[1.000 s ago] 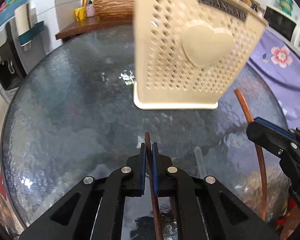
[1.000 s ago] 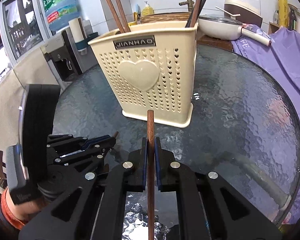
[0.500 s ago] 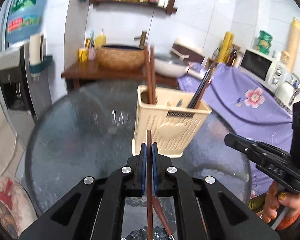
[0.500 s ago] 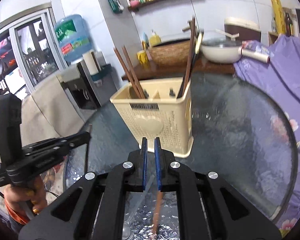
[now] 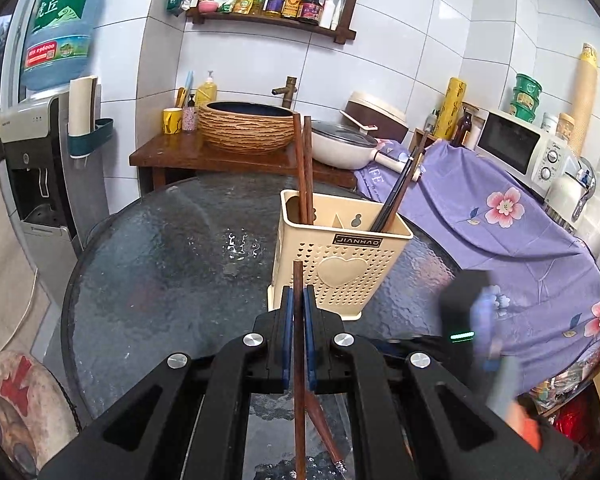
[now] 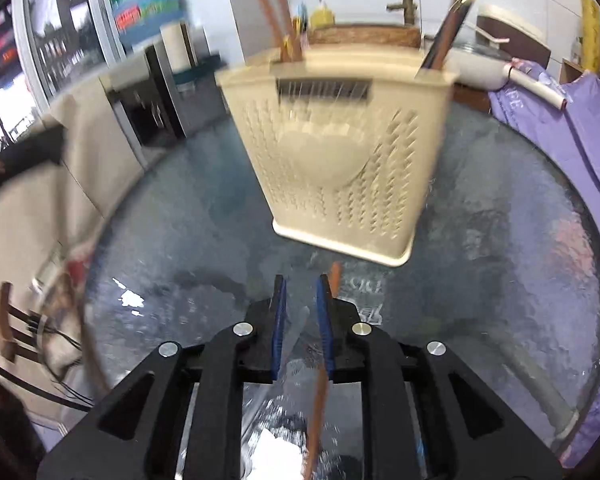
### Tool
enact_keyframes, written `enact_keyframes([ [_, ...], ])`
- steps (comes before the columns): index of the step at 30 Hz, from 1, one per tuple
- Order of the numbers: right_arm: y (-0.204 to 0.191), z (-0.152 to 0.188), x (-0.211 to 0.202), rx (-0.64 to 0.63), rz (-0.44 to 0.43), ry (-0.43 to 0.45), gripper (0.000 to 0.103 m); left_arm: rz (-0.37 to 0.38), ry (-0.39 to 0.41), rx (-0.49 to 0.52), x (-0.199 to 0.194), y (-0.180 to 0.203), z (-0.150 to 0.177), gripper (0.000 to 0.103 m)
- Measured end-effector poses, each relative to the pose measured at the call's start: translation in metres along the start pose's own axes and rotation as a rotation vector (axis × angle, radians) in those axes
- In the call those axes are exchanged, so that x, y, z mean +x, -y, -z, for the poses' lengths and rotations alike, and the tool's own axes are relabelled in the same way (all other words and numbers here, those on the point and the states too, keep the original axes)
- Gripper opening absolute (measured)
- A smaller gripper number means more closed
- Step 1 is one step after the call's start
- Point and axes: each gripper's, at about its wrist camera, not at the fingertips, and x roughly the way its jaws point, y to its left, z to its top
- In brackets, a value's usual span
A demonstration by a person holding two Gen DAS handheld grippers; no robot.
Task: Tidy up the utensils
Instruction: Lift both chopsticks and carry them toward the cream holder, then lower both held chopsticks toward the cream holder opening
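My left gripper [image 5: 298, 304] is clamped on a dark wooden chopstick [image 5: 298, 360], blue pads tight on both sides. The stick runs straight up the lower middle of the left view, its tip in front of the cream utensil holder [image 5: 340, 264].

The holder stands upright on the round glass table [image 5: 159, 280], centre of frame. Two brown chopsticks [image 5: 303, 168] sit in its left compartment; dark chopsticks [image 5: 400, 188] lean in the right one.

My right gripper [image 6: 300, 304] has just been opening; its pads stand apart with nothing pressed between them. Right view is heavily blurred. A reddish-brown chopstick [image 6: 320, 380] lies on the glass, passing under the right-hand finger. The holder fills the upper middle of that view. In the left view the right gripper shows only as a dark smear at right.
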Motion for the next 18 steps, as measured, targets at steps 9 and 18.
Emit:
enact_keyframes([
  [9, 0.022, -0.001, 0.021, 0.039, 0.180, 0.006, 0.044, 0.001, 0.003, -0.004, -0.001, -0.004, 0.002, 0.005],
  [18, 0.044, 0.010, 0.039, 0.066, 0.196, -0.074, 0.044, 0.014, -0.003, 0.004, 0.003, -0.001, 0.001, 0.005],
])
